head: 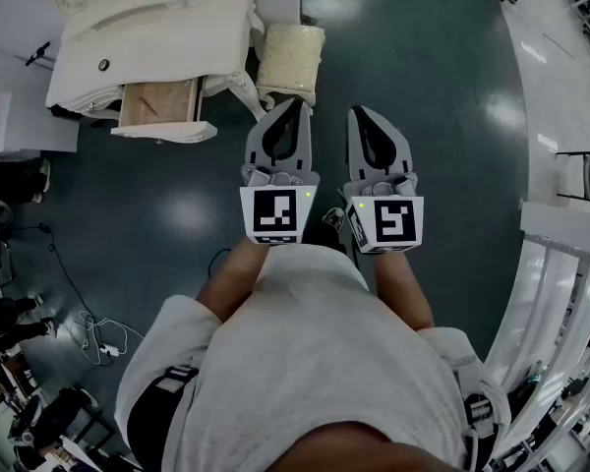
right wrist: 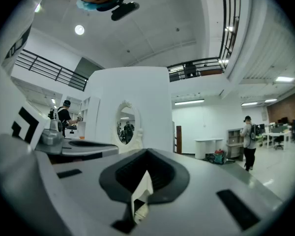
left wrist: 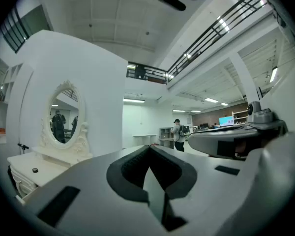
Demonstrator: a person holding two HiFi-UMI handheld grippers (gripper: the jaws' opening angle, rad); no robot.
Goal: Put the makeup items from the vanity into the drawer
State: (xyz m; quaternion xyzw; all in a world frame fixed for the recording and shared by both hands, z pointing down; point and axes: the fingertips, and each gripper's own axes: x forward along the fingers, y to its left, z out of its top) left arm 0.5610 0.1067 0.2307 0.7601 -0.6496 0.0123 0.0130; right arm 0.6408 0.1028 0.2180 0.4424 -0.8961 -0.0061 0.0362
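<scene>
The vanity [head: 157, 28] stands at the head view's upper left, its drawer [head: 157, 106] pulled open at the front. One small dark object [head: 103, 65], presumably a makeup item, sits on the tabletop behind the drawer; its kind cannot be made out. A stool [head: 290, 57] stands just right of the vanity. The left gripper [head: 289, 106] and right gripper [head: 362, 114] are held level, side by side over the floor [head: 423, 87]. Both are pressed together and empty, well apart from the object. Judgement: approach stage, no pick begun. The next move calls for closing in and spreading the jaws.
</scene>
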